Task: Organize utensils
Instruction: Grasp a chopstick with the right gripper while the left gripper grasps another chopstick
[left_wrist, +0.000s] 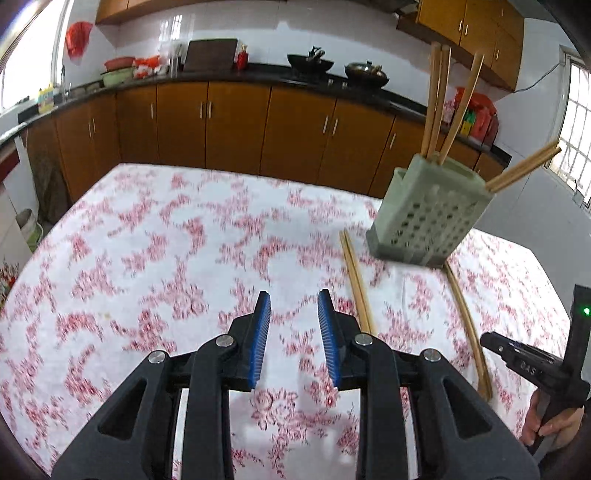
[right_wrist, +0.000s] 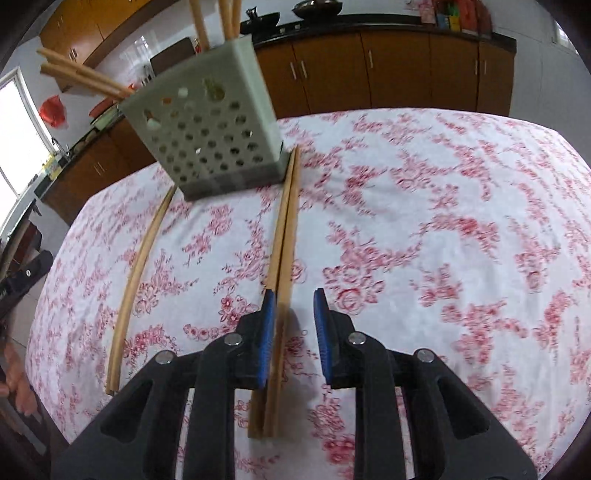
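A pale green perforated utensil holder (left_wrist: 430, 212) (right_wrist: 210, 136) stands on the floral tablecloth with several wooden chopsticks sticking out of it. Two pairs of chopsticks lie on the cloth: one pair (left_wrist: 357, 280) (right_wrist: 284, 236) and a second pair (left_wrist: 469, 325) (right_wrist: 138, 273), each beside the holder. My left gripper (left_wrist: 294, 306) is open and empty above bare cloth, left of the chopsticks. My right gripper (right_wrist: 294, 302) is open, low over the near end of the first pair, which lies between the fingers close to the left blue pad (right_wrist: 267, 328).
The table (left_wrist: 147, 240) has a white cloth with red flowers. Behind it run brown kitchen cabinets (left_wrist: 236, 125) and a black counter with woks and bowls. The right gripper's body and the hand holding it show at the right edge of the left wrist view (left_wrist: 535, 369).
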